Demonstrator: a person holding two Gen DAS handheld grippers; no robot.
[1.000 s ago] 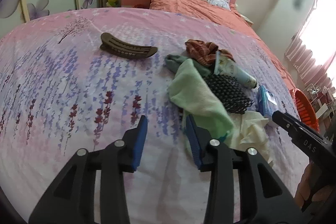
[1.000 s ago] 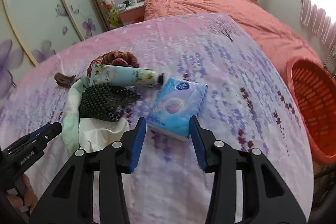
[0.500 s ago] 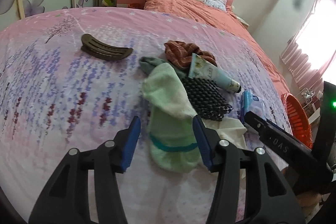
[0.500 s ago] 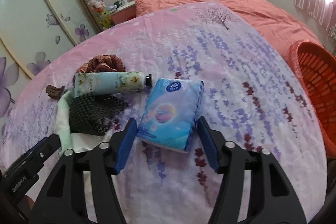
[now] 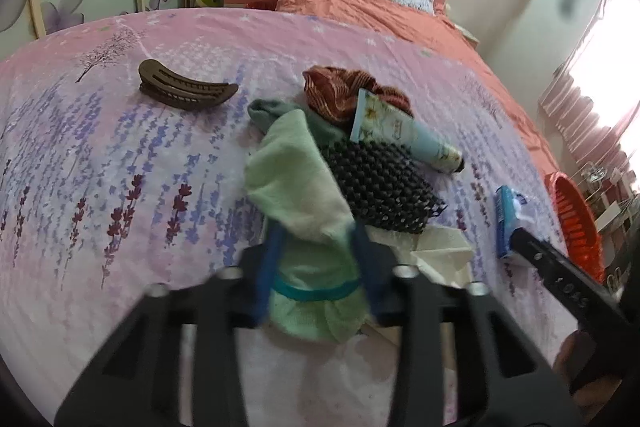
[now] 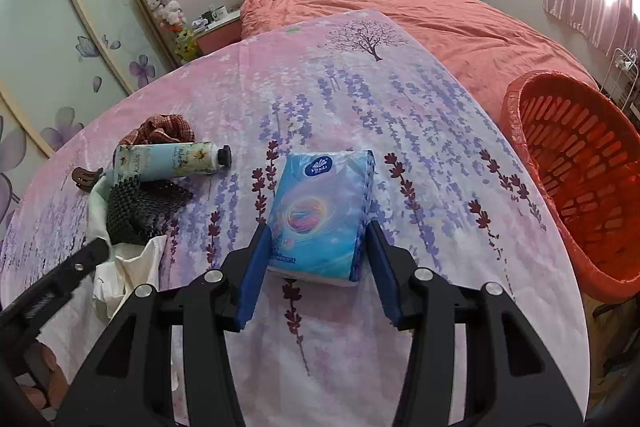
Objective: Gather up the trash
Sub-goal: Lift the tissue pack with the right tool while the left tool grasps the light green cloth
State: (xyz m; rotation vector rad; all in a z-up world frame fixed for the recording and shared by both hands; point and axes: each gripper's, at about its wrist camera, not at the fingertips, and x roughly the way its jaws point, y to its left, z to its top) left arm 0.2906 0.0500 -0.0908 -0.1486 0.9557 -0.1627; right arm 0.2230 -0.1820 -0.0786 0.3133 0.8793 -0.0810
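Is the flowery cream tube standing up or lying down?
Lying down. The cream tube rests on its side on the bedspread, black cap pointing sideways, its other end on the black mesh.

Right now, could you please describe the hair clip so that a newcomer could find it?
Start on the pink lavender-print bedspread and find the clutter pile around the pale green cloth. The dark brown curved plastic hair clip lies alone beyond it towards the wardrobe, the only rigid, toothed crescent.
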